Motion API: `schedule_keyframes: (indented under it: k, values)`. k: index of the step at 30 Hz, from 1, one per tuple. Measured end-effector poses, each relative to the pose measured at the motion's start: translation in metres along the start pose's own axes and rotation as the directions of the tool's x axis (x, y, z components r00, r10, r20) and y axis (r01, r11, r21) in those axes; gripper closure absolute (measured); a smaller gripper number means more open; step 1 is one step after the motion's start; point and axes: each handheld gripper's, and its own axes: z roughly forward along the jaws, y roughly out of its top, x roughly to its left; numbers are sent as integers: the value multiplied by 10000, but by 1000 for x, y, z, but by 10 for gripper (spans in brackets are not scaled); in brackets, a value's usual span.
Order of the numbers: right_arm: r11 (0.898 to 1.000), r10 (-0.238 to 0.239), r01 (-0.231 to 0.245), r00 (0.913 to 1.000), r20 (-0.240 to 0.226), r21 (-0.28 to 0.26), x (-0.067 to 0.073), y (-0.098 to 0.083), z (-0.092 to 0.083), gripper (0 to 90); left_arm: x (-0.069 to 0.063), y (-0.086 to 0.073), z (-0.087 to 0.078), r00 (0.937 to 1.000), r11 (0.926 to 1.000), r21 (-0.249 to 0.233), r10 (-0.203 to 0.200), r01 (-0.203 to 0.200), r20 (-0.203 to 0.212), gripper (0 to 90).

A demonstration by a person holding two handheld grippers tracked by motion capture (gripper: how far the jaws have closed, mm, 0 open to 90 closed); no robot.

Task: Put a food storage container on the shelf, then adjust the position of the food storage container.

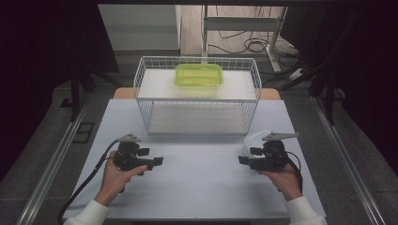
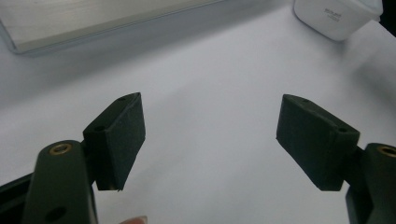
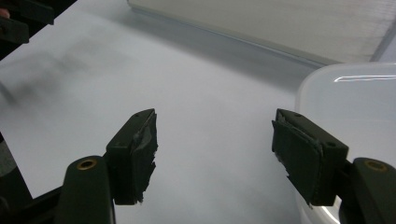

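Right gripper view is showing the right gripper gaping empty just beside the translucent white container lying on the table, risking nudging it away if swung carelessly.

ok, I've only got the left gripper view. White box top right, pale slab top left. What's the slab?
Observer: The lower shelf of a white wire rack standing on the table.
Operator: Anything on the rack?
Observer: A green lidded container sits on its top shelf.
Operator: And the white box, is the other hand on it?
Observer: No. The right claw is open with bare table between its jaws; the translucent white container lies beside its right jaw, ungripped.
Operator: My claw from above?
Observer: The left claw is open, low over the table, pointing toward the right one.
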Motion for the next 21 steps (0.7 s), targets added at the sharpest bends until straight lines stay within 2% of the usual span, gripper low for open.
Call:
schedule_keyframes:
  k: [3, 9, 15, 19, 20, 21]
  values:
    - [9999, 48, -49, 10000, -8, -144, -2, 3, -2, 309, 0, -2, -3, 10000, 10000, -36, -30, 29, -49, 221]
    - [9999, 103, -103, 9999, -70, -54, -6, 6, -3, 307, -1, -2, -7, 9999, 9996, -253, -141, 140, -47, 219]
    - [9998, 181, -181, 9998, 43, 78, -17, 12, -9, 307, 2, 2, -4, 9981, 9982, -347, -477, 490, 381, 220]
    - [9989, 395, -405, 9984, 408, 255, -31, 21, -18, 309, 2, 0, -4, 9997, 9993, -277, -262, 263, 19, 221]
    - [9982, 455, -475, 9975, 535, 357, -39, 26, -22, 325, 1, -1, -6, 9998, 9996, -250, -151, 148, -95, 223]
    - [9982, 455, -475, 9975, 535, 357, -39, 26, -22, 325, 1, -1, -6, 9998, 9996, -250, -151, 148, -95, 223]
